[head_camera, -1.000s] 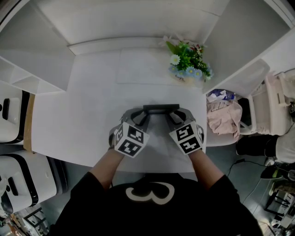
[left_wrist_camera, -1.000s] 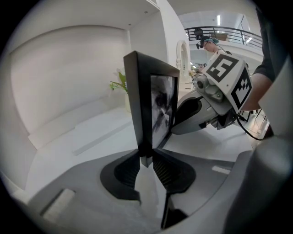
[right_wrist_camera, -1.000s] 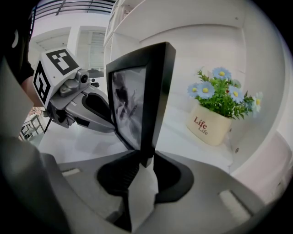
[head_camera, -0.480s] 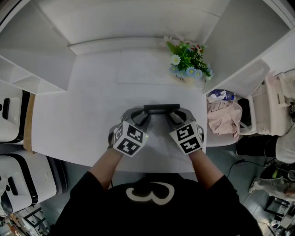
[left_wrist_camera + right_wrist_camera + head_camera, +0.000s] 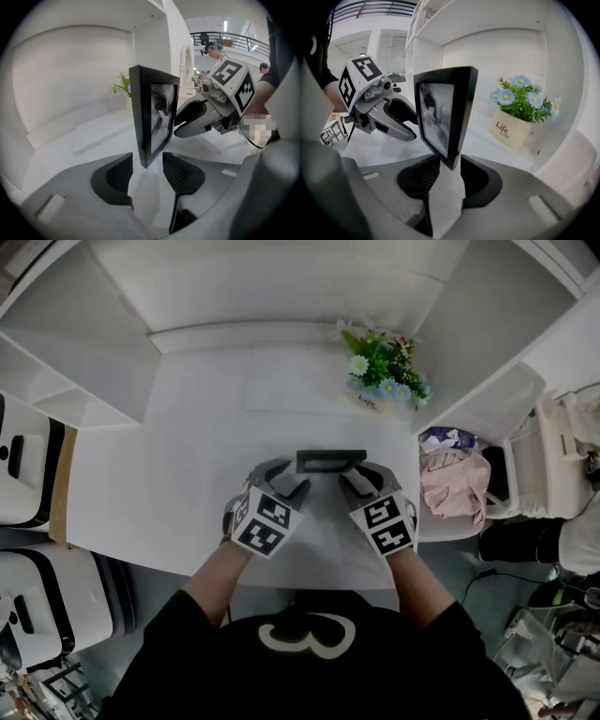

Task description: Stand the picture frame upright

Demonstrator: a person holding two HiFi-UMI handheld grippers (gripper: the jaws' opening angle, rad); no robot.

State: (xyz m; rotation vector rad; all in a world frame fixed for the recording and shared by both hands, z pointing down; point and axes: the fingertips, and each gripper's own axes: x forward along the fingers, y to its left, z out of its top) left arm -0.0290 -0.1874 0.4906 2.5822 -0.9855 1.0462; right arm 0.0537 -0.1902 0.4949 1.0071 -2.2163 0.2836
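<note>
Standing upright on the white table [image 5: 169, 456], the picture frame [image 5: 330, 461] is resting on its bottom edge near the flower pot [image 5: 377, 390], on the person's side of the pot and a little to its left in the head view. Its printed face is turning toward the person, which is why both gripper views are catching the glass as well as the dark side edge.

The left gripper [image 5: 147, 171] is straddling the frame's lower left corner. Its jaws have just been opening and are now standing apart, with the corner between the pads and a gap showing on each side. The right gripper [image 5: 449, 176] is doing the same at the lower right corner, the end nearer the flower pot. Its jaws have just been opening too, and the pads are sitting close to the frame without pressing on it.

Gripping low at both ends looks like the steadiest way to set a thin, tall thing down square. Loosening both sides together is probably meant to keep it from twisting as it is let go. The frame seems to be bearing its own weight now, perhaps on a back stand that no view is showing. Any pull-back is calling for a straight, gentle exit, since a brushed corner could tip it toward the flower pot.
</note>
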